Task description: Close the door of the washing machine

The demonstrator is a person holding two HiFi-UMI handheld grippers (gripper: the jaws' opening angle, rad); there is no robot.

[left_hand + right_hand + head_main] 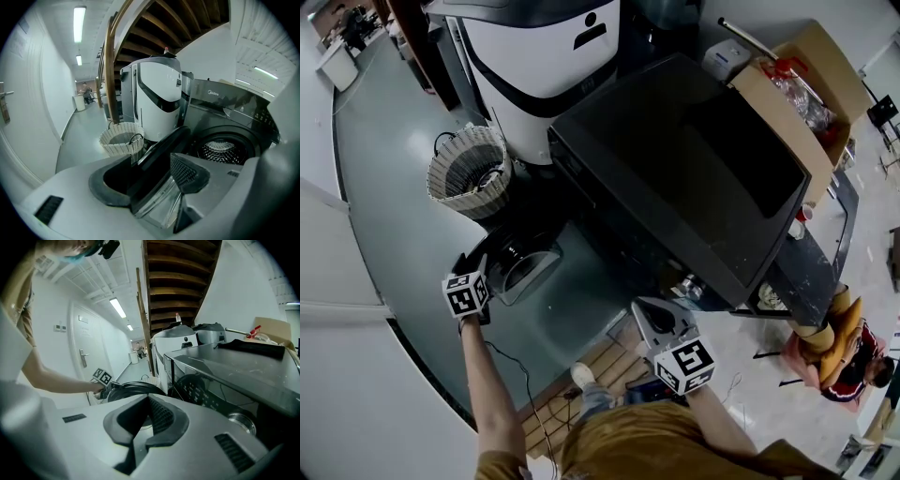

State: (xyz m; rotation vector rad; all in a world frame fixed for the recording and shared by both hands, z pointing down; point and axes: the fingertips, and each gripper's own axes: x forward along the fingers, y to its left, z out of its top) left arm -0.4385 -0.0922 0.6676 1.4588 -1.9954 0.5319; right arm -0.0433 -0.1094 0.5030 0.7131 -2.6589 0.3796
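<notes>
Fingers (187,171) of our left gripper (151,159) pinch the dark rim of the washing machine door (523,267), one pad on each face, with the glass bowl bulging just below the grip. That door stands swung out from the front of the washing machine (675,159), near its left front corner, and a wicker basket (469,171) sits on the floor beyond it. Just right of the held rim, the steel drum (220,150) shows through the round opening, so nothing is shut yet. Further right, our right gripper (147,401) hangs off the machine's front edge with its fingers (161,418) pressed together on nothing.

We judge the closing swing to be just starting: the grip is made and the door is wide open. Next we need to carry the rim in an arc toward the opening, following the hinge, then push until the latch catches. We should let go before the pad on the inner face gets trapped.
</notes>
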